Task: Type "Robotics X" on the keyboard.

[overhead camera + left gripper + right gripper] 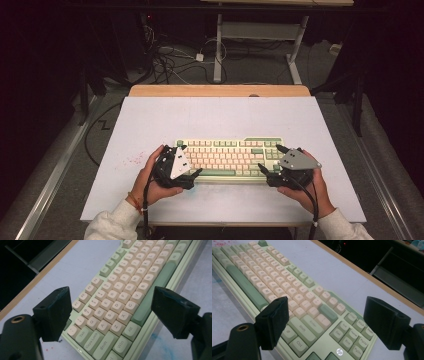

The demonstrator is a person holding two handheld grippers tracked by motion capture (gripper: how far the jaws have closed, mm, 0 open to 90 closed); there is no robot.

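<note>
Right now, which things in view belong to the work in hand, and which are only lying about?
In the work:
- keyboard
- left gripper, open at its left end
- right gripper, open at its right end

Lying about:
- cables on the floor
- red specks on the table

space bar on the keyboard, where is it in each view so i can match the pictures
High view: the space bar is the long green key in the keyboard's near row, between the two grippers.
Left gripper view: right of centre, running diagonally up toward the top right.
Right gripper view: left side, a dark green strip along the keyboard's near edge.
Shared landmark: the table's wooden far edge.
</note>
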